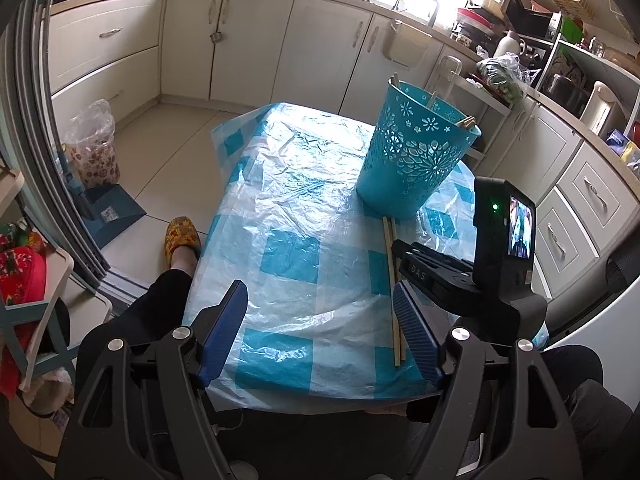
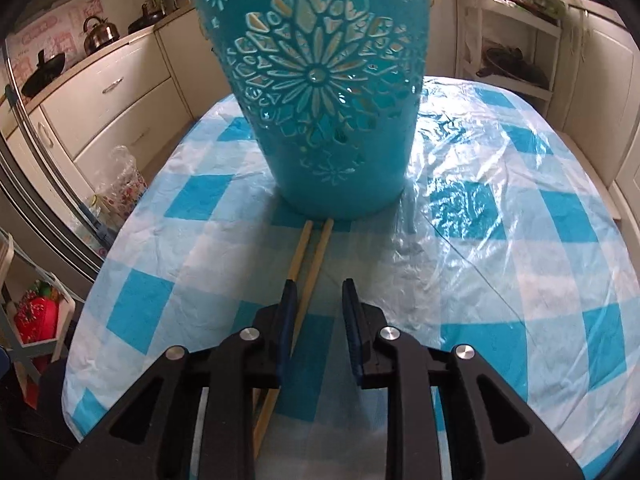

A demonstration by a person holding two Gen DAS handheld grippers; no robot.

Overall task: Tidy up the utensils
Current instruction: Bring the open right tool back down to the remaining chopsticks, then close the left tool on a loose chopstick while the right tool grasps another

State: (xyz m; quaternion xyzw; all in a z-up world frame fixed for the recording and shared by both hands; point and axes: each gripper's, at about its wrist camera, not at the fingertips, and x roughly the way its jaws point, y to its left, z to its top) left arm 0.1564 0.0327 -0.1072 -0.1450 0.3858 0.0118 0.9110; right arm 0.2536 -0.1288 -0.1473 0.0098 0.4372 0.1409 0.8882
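A teal cut-out plastic basket (image 1: 414, 152) stands upright at the far right of the checked table, with several wooden chopsticks leaning inside (image 1: 466, 122). It fills the top of the right wrist view (image 2: 320, 88). Two wooden chopsticks (image 1: 391, 272) lie side by side on the cloth, running from the basket's base toward me (image 2: 310, 264). My right gripper (image 2: 318, 292) is open and low over them, one chopstick between its fingers, the other under its left finger. My left gripper (image 1: 320, 308) is open and empty above the near table edge; the right gripper's body (image 1: 440, 276) is beside it.
The table carries a blue-and-white checked cloth under clear plastic (image 1: 304, 208). Kitchen cabinets (image 1: 248, 40) line the back and right. A person's leg and patterned slipper (image 1: 182, 240) are left of the table. A bag (image 1: 94, 144) and dustpan (image 1: 112, 212) sit on the floor.
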